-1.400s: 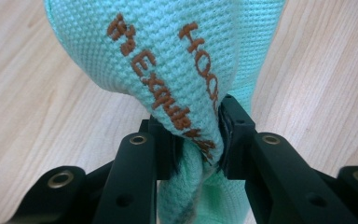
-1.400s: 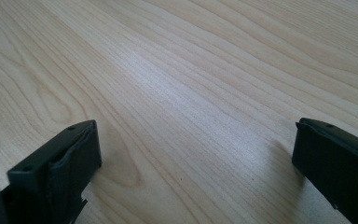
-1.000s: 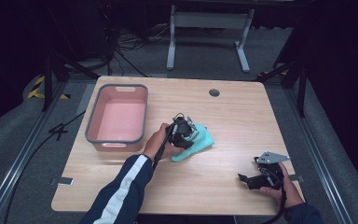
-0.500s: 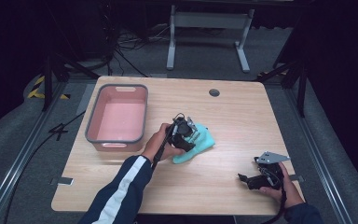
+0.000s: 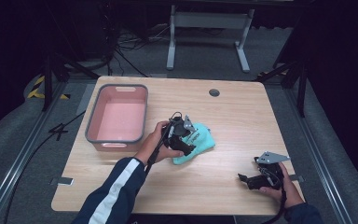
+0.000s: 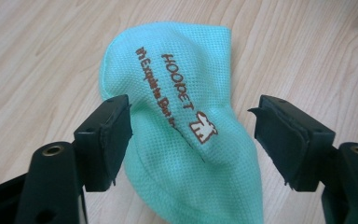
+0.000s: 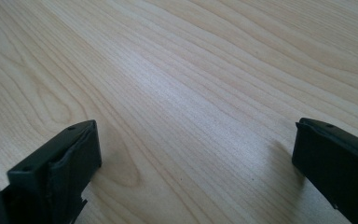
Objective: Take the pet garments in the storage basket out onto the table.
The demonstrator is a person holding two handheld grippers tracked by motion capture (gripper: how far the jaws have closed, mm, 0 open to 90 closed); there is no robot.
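With your left claw (image 6: pixel 191 140) spread wide astride the green cloth (image 6: pixel 186 135), lower until both jaws bracket its middle, then squeeze; your right claw (image 7: pixel 193 172) rests released on the surface (image 5: pixel 242 116).

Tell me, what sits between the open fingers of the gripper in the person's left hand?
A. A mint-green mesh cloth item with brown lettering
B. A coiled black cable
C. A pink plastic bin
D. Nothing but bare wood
A: in the left gripper view, the left gripper has its fingers spread on either side of the mint-green cloth item lying on the table.
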